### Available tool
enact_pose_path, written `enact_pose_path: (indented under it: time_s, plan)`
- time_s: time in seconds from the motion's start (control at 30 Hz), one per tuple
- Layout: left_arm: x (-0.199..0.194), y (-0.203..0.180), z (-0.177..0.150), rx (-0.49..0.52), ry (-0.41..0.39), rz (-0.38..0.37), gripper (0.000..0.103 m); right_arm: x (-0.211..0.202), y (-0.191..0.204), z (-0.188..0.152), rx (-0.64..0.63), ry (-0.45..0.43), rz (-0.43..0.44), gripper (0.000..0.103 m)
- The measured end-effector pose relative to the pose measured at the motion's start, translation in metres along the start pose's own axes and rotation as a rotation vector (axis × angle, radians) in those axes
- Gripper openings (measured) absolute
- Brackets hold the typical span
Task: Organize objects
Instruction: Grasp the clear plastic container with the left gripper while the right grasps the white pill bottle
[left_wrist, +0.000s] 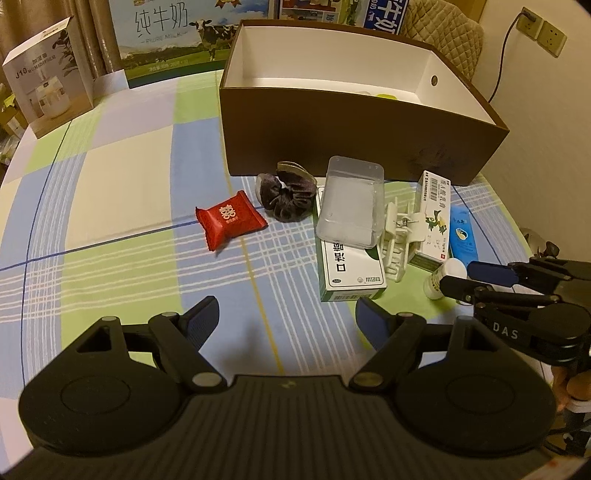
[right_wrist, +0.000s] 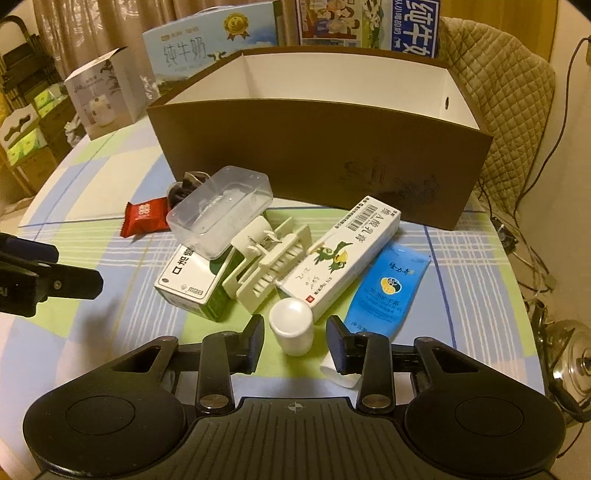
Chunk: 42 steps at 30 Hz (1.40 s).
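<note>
Right tongs (right_wrist: 295, 341), lower centre of the right wrist view: jaws narrowed around the small white bottle (right_wrist: 291, 325), one pad on each side of its body. A sliver of gap shows on both sides; pads do not appear to press yet, so not a confirmed grip. The bottle lies tipped on the table (right_wrist: 110, 184), cap end toward the camera, touching the foot of the white ointment carton (right_wrist: 343, 258).

Left tongs (left_wrist: 288, 317), lower centre of the left wrist view: jaws wide, nothing between them, hanging over bare cloth in front of the green-and-white carton (left_wrist: 351, 269).

Handling, judged: the bottle looks like rigid, smooth plastic, light, round. Likely to roll or squirt out if pinched near the cap edge. Best taken across the middle of the barrel, pads square to it.

Outward: blue sachet (right_wrist: 388, 288) to the right of the bottle, white hair claw (right_wrist: 266, 258) above left of it, clear plastic case (right_wrist: 221, 210) resting on the green-and-white carton. Red candy packet (left_wrist: 229, 221) and dark scrunchie (left_wrist: 288, 192) lie left of centre in the left view.

Brown open box (right_wrist: 314, 147) stands behind the pile, upper centre; probable destination.
</note>
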<state>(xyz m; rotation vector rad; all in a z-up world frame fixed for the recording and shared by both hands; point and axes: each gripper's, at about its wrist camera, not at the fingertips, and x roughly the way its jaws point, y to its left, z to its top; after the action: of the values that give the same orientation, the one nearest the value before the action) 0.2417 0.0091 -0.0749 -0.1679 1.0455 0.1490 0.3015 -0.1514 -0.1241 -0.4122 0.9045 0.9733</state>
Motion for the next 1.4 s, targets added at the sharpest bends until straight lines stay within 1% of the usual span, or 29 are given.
enact_pose_path:
  time_s: [0.17,0.37,0.5,0.63,0.77,0.83,0.87,1.0,1.13,1.23,1.4]
  plan:
    - [0.005,-0.002,0.003,0.013,0.004,-0.011,0.078,0.003,-0.001,-0.002,0.014,-0.010,-0.003,0.027]
    - [0.011,-0.010,0.010,0.042,-0.001,-0.037,0.078,0.004,0.000,-0.001,0.009,-0.021,0.007,0.024]
    - [0.014,-0.017,0.018,0.073,-0.014,-0.051,0.077,-0.002,0.001,0.000,0.001,-0.050,0.009,0.024]
    - [0.019,-0.022,0.032,0.092,-0.036,-0.082,0.077,-0.017,-0.008,0.007,0.059,-0.084,0.018,0.024]
    - [0.029,-0.028,0.046,0.113,-0.053,-0.114,0.072,-0.031,-0.019,0.012,0.094,-0.119,0.002,0.024]
    - [0.036,-0.032,0.053,0.127,-0.052,-0.124,0.066,-0.036,-0.026,0.014,0.117,-0.124,-0.008,0.024]
    - [0.041,-0.034,0.056,0.136,-0.051,-0.130,0.065,-0.037,-0.029,0.014,0.128,-0.128,-0.015,0.024]
    - [0.059,-0.041,0.067,0.168,-0.028,-0.142,0.057,-0.042,-0.042,0.014,0.161,-0.132,-0.044,0.024]
    - [0.073,-0.046,0.076,0.187,-0.012,-0.154,0.057,-0.046,-0.055,0.011,0.196,-0.131,-0.061,0.024]
    - [0.081,-0.050,0.082,0.201,-0.004,-0.155,0.054,-0.048,-0.061,0.009,0.214,-0.131,-0.069,0.024]
    - [0.093,-0.052,0.086,0.205,0.013,-0.145,0.053,-0.048,-0.067,0.010,0.222,-0.129,-0.072,0.024]
